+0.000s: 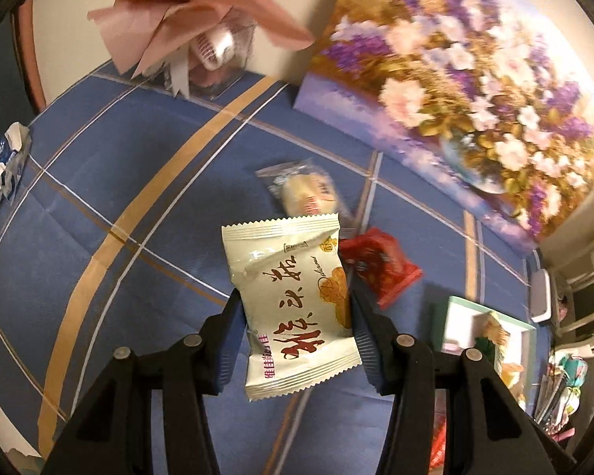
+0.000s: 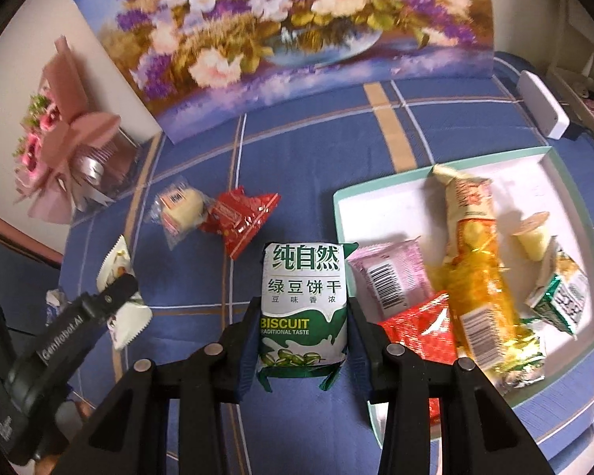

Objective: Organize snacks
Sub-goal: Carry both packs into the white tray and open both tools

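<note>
Left tongs (image 1: 293,308) clenched on cream snack packet (image 1: 293,308), right tongs (image 2: 303,308) on green biscuit packet (image 2: 303,304), both above the blue bed (image 2: 297,150). Best carried over the tray's near-left corner (image 2: 338,202), lowered inside, then released gently.

Black plastic left gripper (image 1: 293,308) and right gripper (image 2: 303,312): angular linkage arms, silver round pivot screws, blue-edged ribbed finger pads (image 1: 366,340), white "GenRobot.AI" lettering.
</note>
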The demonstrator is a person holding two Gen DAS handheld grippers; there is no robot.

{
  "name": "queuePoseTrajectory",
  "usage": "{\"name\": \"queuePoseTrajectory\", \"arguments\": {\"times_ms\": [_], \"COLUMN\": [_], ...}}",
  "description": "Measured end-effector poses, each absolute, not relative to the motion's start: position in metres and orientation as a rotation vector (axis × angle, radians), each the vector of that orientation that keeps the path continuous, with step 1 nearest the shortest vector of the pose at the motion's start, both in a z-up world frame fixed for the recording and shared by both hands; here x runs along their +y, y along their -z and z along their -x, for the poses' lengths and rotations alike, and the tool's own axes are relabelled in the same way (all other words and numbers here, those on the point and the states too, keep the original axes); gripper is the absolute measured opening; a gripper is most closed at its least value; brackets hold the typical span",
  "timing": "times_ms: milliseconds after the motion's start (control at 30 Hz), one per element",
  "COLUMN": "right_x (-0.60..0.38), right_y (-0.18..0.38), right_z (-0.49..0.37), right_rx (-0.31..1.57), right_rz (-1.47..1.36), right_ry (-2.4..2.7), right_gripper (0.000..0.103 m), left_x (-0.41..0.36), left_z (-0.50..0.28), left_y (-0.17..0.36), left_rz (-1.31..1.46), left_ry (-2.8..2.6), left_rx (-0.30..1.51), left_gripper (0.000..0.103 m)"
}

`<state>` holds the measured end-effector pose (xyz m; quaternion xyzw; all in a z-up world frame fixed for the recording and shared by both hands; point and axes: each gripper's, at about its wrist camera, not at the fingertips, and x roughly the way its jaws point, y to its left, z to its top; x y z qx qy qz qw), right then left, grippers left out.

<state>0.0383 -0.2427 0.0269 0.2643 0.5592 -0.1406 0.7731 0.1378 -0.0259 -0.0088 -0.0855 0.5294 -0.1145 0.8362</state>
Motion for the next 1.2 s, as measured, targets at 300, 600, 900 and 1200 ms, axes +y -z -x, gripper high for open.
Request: {"name": "queuePoseTrajectory", "arguments": {"times_ms": [300,600,900,1200], "right_x": [-0.258,-0.301,-0.355,-0.387], "right_y": [-0.049,-0.045,-0.031,-0.017], "right_z": [-0.020,-0.004,0.022,0.038], "right_rx": [1.158,1.149,1.146,1.152], "right_rz": [-0.583,-0.651,-0.740,-0.790], "right_ry": [0.341,0.403,0.517,0.572], "right_gripper": [0.042,0.042,0.042,0.042], "left_x": [-0.055,-0.104,-0.153,-0.194], "left_z": [-0.103,-0.079,-0.061,-0.058], "left_y": [-0.018,-0.021,-0.014,-0.004], "left_rz": [0.160,0.048,-0.053,-0.109], "left_ry": [0.331,0.405,0.485,0.552], "left_rx": [1.049,1.037,1.052,1.072], "left_gripper": [0.053,0.054,0.054,0.054]}}
